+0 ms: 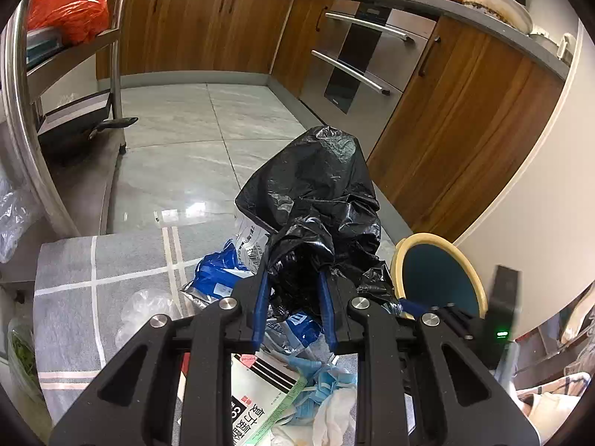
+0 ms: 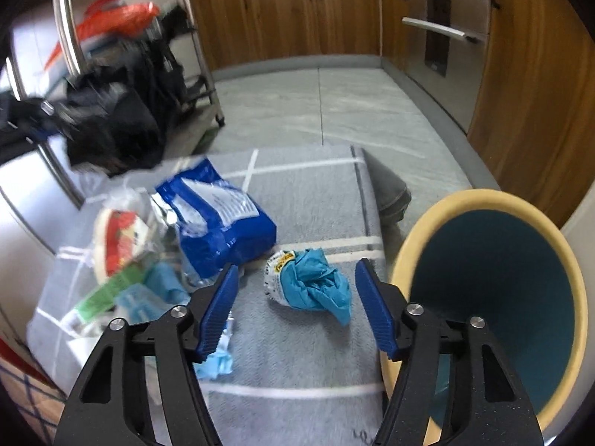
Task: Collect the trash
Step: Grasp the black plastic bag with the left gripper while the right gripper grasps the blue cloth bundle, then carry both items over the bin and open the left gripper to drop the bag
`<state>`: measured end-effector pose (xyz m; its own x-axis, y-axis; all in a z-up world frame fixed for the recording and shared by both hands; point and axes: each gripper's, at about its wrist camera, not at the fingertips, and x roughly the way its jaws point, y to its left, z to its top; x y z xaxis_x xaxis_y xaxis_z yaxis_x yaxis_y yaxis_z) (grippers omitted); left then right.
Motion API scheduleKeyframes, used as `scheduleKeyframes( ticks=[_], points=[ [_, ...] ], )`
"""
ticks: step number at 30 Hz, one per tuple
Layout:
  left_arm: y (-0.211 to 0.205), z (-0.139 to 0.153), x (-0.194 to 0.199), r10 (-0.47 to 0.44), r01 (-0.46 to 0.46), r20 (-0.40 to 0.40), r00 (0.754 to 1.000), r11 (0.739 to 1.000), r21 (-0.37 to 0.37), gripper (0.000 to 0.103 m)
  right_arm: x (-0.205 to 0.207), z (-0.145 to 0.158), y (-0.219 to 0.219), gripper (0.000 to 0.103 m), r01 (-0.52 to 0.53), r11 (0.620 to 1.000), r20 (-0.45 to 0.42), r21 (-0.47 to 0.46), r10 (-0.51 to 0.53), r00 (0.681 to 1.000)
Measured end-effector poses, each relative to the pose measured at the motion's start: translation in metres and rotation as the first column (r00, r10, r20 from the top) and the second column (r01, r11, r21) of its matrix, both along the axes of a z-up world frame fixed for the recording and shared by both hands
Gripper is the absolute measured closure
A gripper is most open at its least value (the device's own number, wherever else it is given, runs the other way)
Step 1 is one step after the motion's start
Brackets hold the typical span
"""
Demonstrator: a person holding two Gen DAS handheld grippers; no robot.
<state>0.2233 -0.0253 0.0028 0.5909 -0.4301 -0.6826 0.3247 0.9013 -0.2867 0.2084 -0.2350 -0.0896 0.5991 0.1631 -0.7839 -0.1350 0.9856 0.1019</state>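
left gripper (image 1: 293, 278) | clamps black trash bag (image 1: 316, 193) | above litter (image 1: 297, 379)

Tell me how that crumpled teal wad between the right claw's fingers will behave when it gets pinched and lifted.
The teal wad looks like soft crumpled film, so it will probably squash flat rather than resist. It seems light for its size. A printed wrapper is tucked against it and may drop away. The right claw is open around it.

Crinkly glossy black plastic bag (image 1: 316, 193), matt woven grey mat (image 2: 297, 200), polished floor tiles (image 1: 178, 137), wood-grain cabinets (image 1: 208, 26).
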Motion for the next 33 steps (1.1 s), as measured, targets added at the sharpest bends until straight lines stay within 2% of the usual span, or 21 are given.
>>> scheduleKeyframes(
  ticks=[2,3,5,7,11,18,27,33],
  points=[
    [0.001,-0.001,0.001,0.003,-0.003,-0.002,1.0,1.0,0.001,0.08,0.006,-0.012,0.005,0.046,-0.01,0.999,-0.031,-0.037,0.009,0.999],
    [0.001,-0.002,0.001,0.005,-0.005,-0.003,1.0,1.0,0.002,0.08,0.008,-0.018,0.006,0.052,-0.012,0.999,-0.044,-0.046,0.01,0.999],
    [0.002,-0.003,0.0,0.005,-0.005,-0.007,1.0,1.0,-0.001,0.08,0.007,-0.021,0.006,0.054,-0.012,0.999,-0.034,-0.038,0.011,0.999],
    [0.002,-0.003,0.0,0.007,-0.007,-0.007,1.0,1.0,0.0,0.08,0.005,-0.02,0.006,0.066,-0.019,1.0,-0.023,-0.024,0.019,1.0],
    [0.0,-0.001,-0.003,0.009,-0.009,-0.004,1.0,1.0,-0.004,0.08,0.0,-0.009,0.001,0.081,-0.019,0.999,-0.009,0.039,0.019,1.0],
    [-0.004,0.001,-0.011,-0.001,0.002,0.004,1.0,1.0,-0.006,0.08,-0.029,0.023,-0.011,0.082,-0.013,0.99,0.054,0.144,0.005,0.999],
    [-0.026,0.005,-0.032,-0.057,0.057,0.014,0.998,0.998,-0.001,0.08,-0.084,0.066,-0.04,0.082,0.025,0.984,0.138,0.176,-0.05,0.989],
    [-0.055,0.001,-0.046,-0.112,0.112,0.009,0.994,0.994,0.0,0.08,-0.118,0.081,-0.067,0.082,0.075,0.977,0.177,0.199,-0.112,0.978]
  ],
)
